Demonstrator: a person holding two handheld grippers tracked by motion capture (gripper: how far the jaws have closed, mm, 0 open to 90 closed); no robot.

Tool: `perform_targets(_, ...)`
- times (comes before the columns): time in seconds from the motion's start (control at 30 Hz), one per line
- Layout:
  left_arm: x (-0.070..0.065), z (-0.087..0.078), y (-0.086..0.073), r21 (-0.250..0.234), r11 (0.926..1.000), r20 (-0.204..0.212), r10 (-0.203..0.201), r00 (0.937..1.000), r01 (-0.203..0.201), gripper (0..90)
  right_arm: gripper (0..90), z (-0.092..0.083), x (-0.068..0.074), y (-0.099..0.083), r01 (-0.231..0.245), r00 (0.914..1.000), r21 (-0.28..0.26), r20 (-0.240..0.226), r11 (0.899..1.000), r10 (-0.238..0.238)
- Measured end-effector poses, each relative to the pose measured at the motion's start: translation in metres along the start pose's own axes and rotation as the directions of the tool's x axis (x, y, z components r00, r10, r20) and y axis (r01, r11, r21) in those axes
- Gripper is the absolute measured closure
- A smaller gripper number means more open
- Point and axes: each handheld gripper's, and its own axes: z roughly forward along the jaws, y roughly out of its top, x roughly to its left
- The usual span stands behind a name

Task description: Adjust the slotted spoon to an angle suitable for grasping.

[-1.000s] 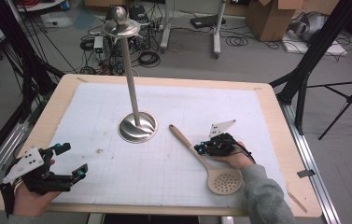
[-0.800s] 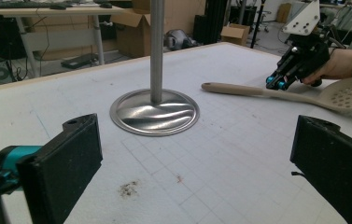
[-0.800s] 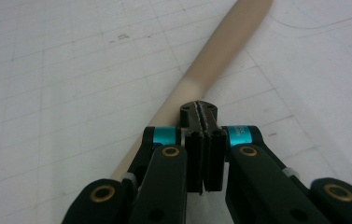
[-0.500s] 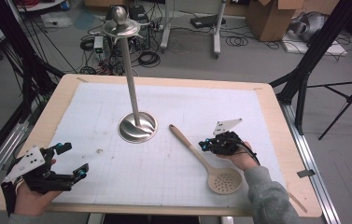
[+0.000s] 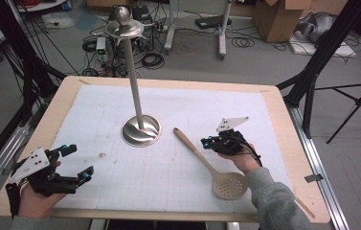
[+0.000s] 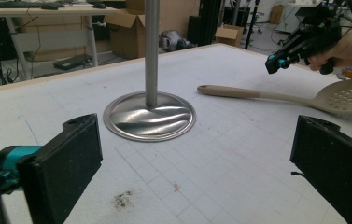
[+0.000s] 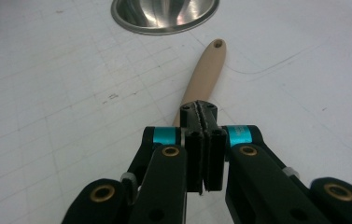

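A beige slotted spoon [image 5: 206,157] lies flat on the white mat, handle toward the stand and perforated bowl [image 5: 230,185] near the front edge. My right gripper [image 5: 207,141] hovers just right of the handle, shut with nothing between its jaws. In the right gripper view the closed tips [image 7: 200,110] sit over the spoon handle [image 7: 207,70]. A steel stand [image 5: 141,130] with a round base and a tall pole rises mid-table. My left gripper [image 5: 79,162] rests at the front left, open and empty; from its own view [image 6: 197,140] it faces the stand base [image 6: 149,116] and the spoon [image 6: 257,93].
A white grid mat [image 5: 178,105] covers the wooden table [image 5: 283,120]. A small dark smudge [image 5: 102,155] marks the mat near the left gripper. Cables, cardboard boxes and black tripod legs stand on the floor beyond the table.
My right gripper has shifted slightly farther from me beside the spoon handle, still shut. The left gripper, the spoon and the stand have stayed put.
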Motion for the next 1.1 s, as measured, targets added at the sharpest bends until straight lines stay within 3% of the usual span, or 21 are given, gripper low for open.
perform_targets(0.13, 0.0, -0.001, 0.001, -0.006, 1.0, -0.001, 0.001, 1.0, -0.001, 2.5, 89.9, 0.006, 0.003, 0.01, 0.018, 0.9996, 0.019, 0.022, 1.0, -0.018)
perform_targets(0.2, 0.0, -0.003, 0.001, -0.009, 1.0, -0.003, 0.0, 1.0, 0.0, 2.5, 89.9, 0.008, 0.004, 0.014, -0.004, 0.9999, 0.005, 0.016, 1.0, 0.004)
perform_targets(0.37, 0.001, -0.005, 0.001, -0.011, 0.9999, -0.007, -0.003, 1.0, 0.003, 2.5, 89.9, 0.021, 0.003, 0.018, 0.0, 0.9994, 0.037, 0.034, 0.999, -0.002)
perform_targets(0.7, 0.003, -0.007, 0.0, -0.015, 0.9999, -0.011, -0.006, 0.9999, 0.006, 2.5, 89.9, 0.041, -0.002, 0.016, -0.027, 0.999, 0.109, 0.038, 0.994, 0.023)
perform_targets(1.1, 0.003, -0.009, 0.0, -0.015, 0.9999, -0.014, -0.006, 0.9999, 0.006, 2.5, 89.8, 0.051, -0.008, 0.013, -0.046, 0.9983, 0.136, 0.042, 0.99, 0.041)
